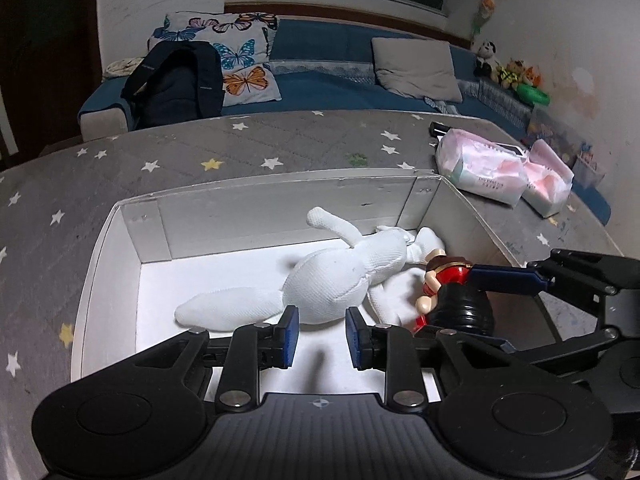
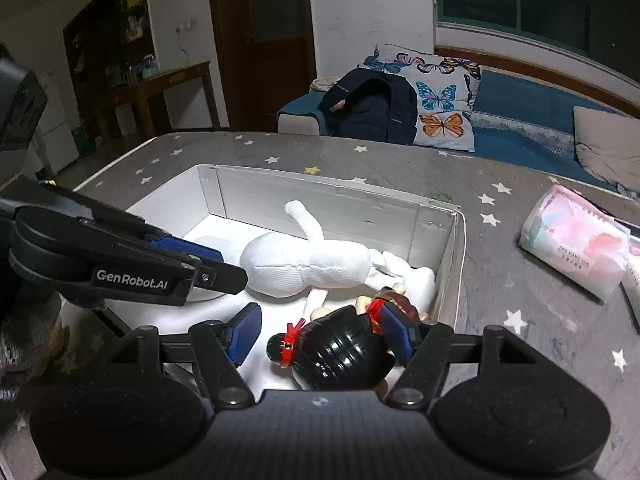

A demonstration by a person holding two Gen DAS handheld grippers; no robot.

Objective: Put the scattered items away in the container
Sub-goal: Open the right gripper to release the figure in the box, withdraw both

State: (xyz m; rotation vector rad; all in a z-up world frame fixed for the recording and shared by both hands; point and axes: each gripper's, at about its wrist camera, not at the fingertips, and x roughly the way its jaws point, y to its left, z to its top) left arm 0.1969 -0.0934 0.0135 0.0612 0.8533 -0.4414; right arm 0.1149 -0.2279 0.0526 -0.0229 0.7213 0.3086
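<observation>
A white open box [image 1: 100,264] [image 2: 460,248] stands on the grey star-patterned cover. Inside lies a white stuffed animal [image 1: 332,276] [image 2: 304,264]. At the box's right end lie a black ribbed toy with red trim [image 2: 340,348] [image 1: 464,308] and a red-and-brown figure [image 1: 444,272] [image 2: 396,300]. My left gripper [image 1: 322,332] is open and empty, just in front of the stuffed animal. My right gripper [image 2: 324,332] is open, its fingers either side of the black toy, not clamped on it. The right gripper reaches in from the right in the left wrist view [image 1: 504,280].
Two pink-and-white tissue packs [image 1: 480,168] [image 2: 576,240] and a dark flat item [image 1: 440,128] lie on the cover right of the box. A blue sofa [image 1: 328,84] with a butterfly pillow [image 1: 240,60] and a black backpack [image 1: 176,80] stands behind.
</observation>
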